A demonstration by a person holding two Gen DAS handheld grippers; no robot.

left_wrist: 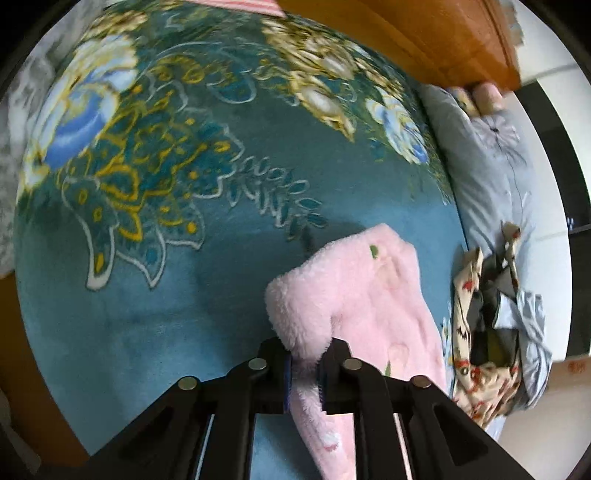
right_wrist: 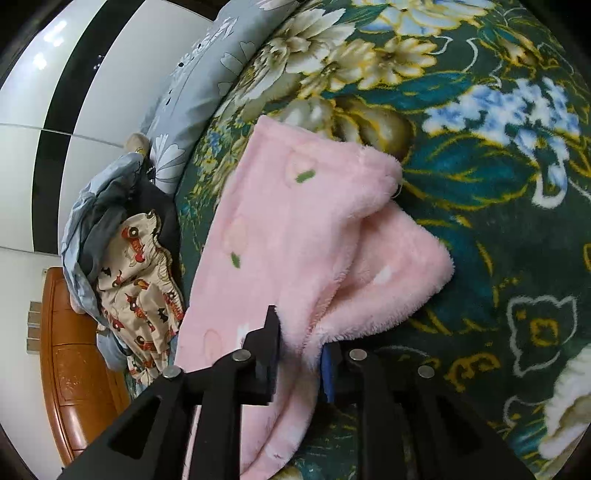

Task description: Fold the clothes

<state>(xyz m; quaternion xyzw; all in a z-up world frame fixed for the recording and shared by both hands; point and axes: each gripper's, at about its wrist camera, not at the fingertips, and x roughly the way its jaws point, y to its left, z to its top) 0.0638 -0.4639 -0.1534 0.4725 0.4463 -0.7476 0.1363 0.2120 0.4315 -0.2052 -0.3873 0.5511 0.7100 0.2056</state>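
A pink fleece garment (left_wrist: pixel 369 295) with small green and pale prints lies on a teal flowered blanket (left_wrist: pixel 184 229). My left gripper (left_wrist: pixel 304 363) is shut on a bunched edge of the garment, which rises from between the fingers. In the right wrist view the same pink garment (right_wrist: pixel 280 229) is folded over on itself, with a fluffy corner at its right. My right gripper (right_wrist: pixel 301 354) is shut on its near edge. The blanket (right_wrist: pixel 498 221) shows green and blue flowers here.
A heap of other clothes (left_wrist: pixel 491 332), cream with red prints plus grey and black pieces, lies at the bed's edge, also in the right wrist view (right_wrist: pixel 129 258). A grey flowered pillow (left_wrist: pixel 491 158) lies beside it. A wooden headboard (left_wrist: pixel 424 33) and bed frame (right_wrist: pixel 74 369) border the bed.
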